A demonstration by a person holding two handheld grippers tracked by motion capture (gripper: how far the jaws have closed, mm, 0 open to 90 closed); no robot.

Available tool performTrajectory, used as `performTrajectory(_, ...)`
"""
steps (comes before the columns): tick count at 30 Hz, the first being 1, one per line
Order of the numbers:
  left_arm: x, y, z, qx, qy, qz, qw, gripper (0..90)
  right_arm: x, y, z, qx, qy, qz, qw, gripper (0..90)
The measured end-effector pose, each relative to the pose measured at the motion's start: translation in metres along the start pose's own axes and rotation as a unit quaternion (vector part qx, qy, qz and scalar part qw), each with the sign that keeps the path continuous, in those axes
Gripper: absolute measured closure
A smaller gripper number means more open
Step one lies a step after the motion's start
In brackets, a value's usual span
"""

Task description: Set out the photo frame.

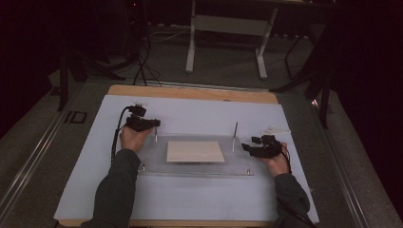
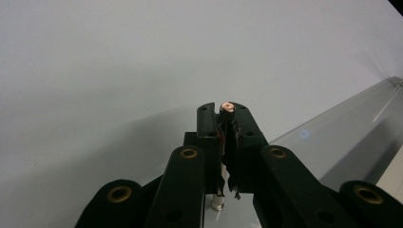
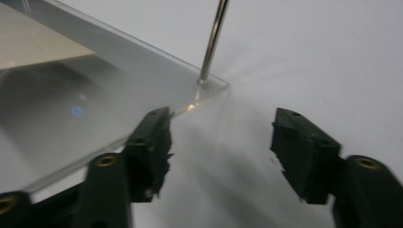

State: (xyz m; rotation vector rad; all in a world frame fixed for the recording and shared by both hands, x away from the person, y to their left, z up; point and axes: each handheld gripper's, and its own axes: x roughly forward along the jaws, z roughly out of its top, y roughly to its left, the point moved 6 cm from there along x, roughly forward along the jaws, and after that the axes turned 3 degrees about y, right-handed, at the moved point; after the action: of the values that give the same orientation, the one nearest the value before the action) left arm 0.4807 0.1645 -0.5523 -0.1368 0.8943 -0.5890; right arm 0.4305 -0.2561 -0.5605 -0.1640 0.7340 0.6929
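White mat — thin metal rod, apparently upright.

We see a dim high view: the room around the table falls to near black. In the right gripper view the jaws blur, and glare glints on the clear plate edge.

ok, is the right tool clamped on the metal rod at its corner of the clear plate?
No: the right tool stands open and empty, short of the metal rod on the clear plate.
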Motion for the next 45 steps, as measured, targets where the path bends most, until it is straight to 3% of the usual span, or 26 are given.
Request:
performTrajectory(9,0.001,0.000,0.001,-0.002,0.002,0.000,1.0000,84.9,0.001,0.000,-0.009,-0.014,0.008,0.000,0.9999,27.3)
performTrajectory(12,0.001,0.000,0.001,-0.002,0.002,0.001,1.0000,84.9,0.001,0.002,-0.009,-0.019,0.006,0.008,0.9998,26.6)
performTrajectory(15,0.001,0.001,0.001,-0.003,0.002,-0.001,1.0000,84.9,0.002,0.011,-0.008,-0.043,0.000,0.031,0.9986,27.9)
performTrajectory(19,0.001,0.001,0.001,-0.005,0.003,-0.001,1.0000,84.8,0.003,0.016,-0.007,-0.059,-0.009,0.037,0.9976,28.2)
performTrajectory(24,0.002,0.001,0.001,-0.009,0.001,-0.002,1.0000,84.8,0.001,0.024,-0.004,-0.084,-0.025,0.053,0.9948,28.2)
performTrajectory(36,0.003,0.002,0.001,-0.016,0.001,-0.005,0.9999,84.6,-0.003,0.035,0.004,-0.116,-0.054,0.048,0.9906,31.1)
performTrajectory(39,0.003,0.002,0.001,-0.016,0.001,-0.004,0.9999,84.6,-0.004,0.039,0.005,-0.140,-0.067,0.047,0.9867,37.7)
performTrajectory(45,0.003,0.003,0.001,-0.017,0.001,-0.007,0.9998,84.4,-0.005,0.042,0.005,-0.153,-0.077,0.050,0.9840,38.2)
